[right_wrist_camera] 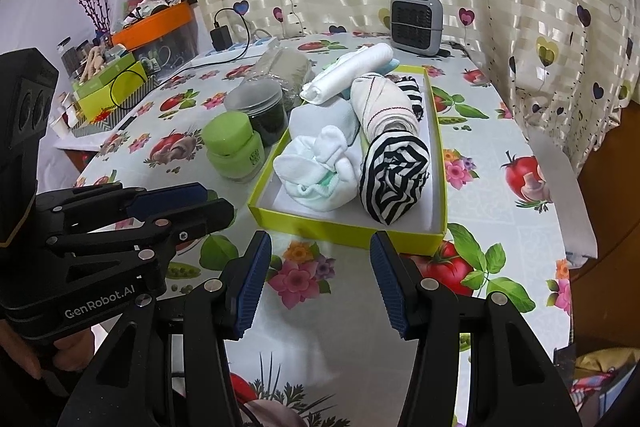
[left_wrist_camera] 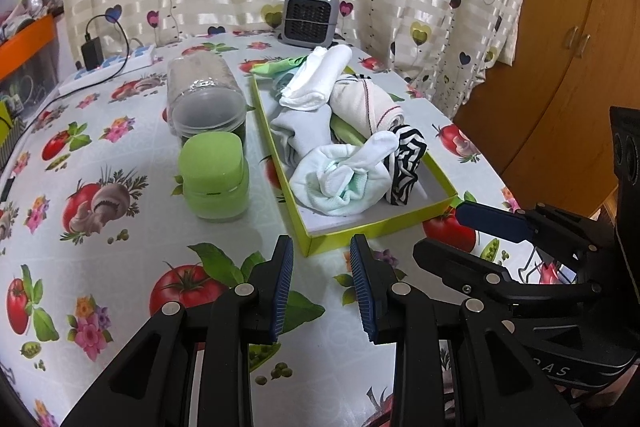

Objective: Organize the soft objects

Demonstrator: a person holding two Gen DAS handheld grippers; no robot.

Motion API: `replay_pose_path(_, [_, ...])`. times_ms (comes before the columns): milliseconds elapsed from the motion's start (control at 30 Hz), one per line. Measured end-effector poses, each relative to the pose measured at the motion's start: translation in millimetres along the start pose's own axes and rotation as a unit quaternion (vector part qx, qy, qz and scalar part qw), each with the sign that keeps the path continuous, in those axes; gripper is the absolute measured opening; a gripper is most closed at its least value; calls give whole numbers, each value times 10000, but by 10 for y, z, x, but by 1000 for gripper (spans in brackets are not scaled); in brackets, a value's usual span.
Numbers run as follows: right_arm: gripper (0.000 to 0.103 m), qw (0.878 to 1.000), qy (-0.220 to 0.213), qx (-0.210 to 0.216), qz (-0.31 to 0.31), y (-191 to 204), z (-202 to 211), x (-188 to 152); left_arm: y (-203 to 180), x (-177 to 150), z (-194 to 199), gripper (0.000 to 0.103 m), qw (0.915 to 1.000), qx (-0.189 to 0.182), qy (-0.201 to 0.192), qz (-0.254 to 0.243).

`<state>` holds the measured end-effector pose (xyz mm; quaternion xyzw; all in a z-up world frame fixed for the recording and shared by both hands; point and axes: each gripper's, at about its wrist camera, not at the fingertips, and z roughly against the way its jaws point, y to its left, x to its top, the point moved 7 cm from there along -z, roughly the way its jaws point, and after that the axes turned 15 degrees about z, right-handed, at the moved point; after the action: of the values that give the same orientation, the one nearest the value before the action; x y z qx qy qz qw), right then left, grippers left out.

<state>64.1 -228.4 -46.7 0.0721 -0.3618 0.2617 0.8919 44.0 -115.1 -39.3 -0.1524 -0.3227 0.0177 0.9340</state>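
Observation:
A shallow yellow-green box (left_wrist_camera: 360, 231) (right_wrist_camera: 340, 227) lies on the fruit-print tablecloth and holds several rolled soft items. Among them are a black-and-white striped roll (left_wrist_camera: 406, 163) (right_wrist_camera: 394, 179), a white and mint sock bundle (left_wrist_camera: 344, 183) (right_wrist_camera: 316, 171), a cream roll with red stitching (left_wrist_camera: 368, 103) (right_wrist_camera: 384, 103) and a white rolled cloth (left_wrist_camera: 316, 79) (right_wrist_camera: 348, 71). My left gripper (left_wrist_camera: 321, 247) (right_wrist_camera: 216, 201) hovers open and empty just short of the box's near corner. My right gripper (right_wrist_camera: 320, 243) (left_wrist_camera: 440, 229) is open wider, empty, in front of the box's near rim.
A green-lidded jar (left_wrist_camera: 214, 179) (right_wrist_camera: 234, 147) and a clear lidded jar (left_wrist_camera: 206, 107) stand just left of the box. A small grey fan unit (left_wrist_camera: 310, 15) sits at the back by the curtain. A power strip with a charger (left_wrist_camera: 104, 63) lies back left. A wooden cabinet (left_wrist_camera: 560, 47) stands right.

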Motion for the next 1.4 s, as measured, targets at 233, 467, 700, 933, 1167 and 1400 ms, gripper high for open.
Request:
replay_pose_path(233, [53,10000,-6,19,-12,0,-6,-9,-14,0,-12,28,9999,100,-26,-52])
replay_pose_path(467, [53,10000,20,66,-26,18,-16,-28,-24,-4,-14,28,9999,114,-27,-51])
replay_pose_path(700, [53,9999,45,97,-45,29,-35,-45,-22,-29,-28,28,9999,107,23,-18])
replay_pose_path(933, [53,9999,76,67,-62,10,-50,-53,-7,-27,-22,28,9999,108,-1,40])
replay_pose_path(1167, [53,9999,97,46,-65,13,-54,-57,-5,-26,-11,28,9999,132,-8,40])
replay_pose_path(1400, [53,9999,107,42,-71,12,-51,-62,0,-21,-2,28,9997,220,-38,15])
